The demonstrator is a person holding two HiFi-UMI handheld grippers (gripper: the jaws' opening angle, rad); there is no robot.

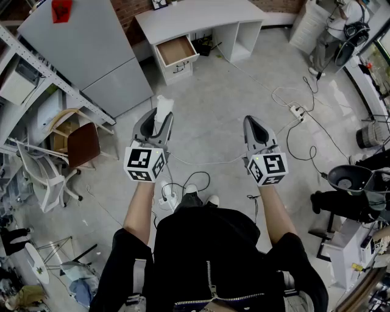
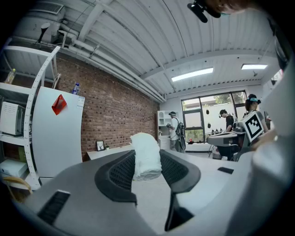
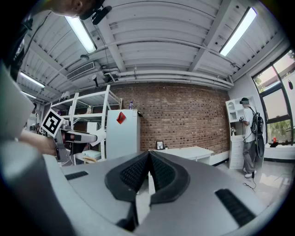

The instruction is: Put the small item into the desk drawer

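Left tool point(image 1: 159, 122) clamps white cloth roll point(image 2: 145, 156); right tool point(image 1: 255, 124) shut, empty. Both well short of open drawer point(image 1: 177, 51) in bench point(image 1: 201, 13): needs walk-up w/ firm grip, release over drawer.

The pale floor point(image 1: 213, 122) carried the white worktop point(image 1: 201, 13) with its drawer point(image 1: 177, 50) open, loose cables point(image 1: 207, 163) and a power strip point(image 1: 297, 111).

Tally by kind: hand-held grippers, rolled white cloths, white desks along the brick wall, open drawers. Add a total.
Hand-held grippers: 2 (left hand-held gripper, right hand-held gripper)
Rolled white cloth: 1
White desk: 1
Open drawer: 1
Total: 5
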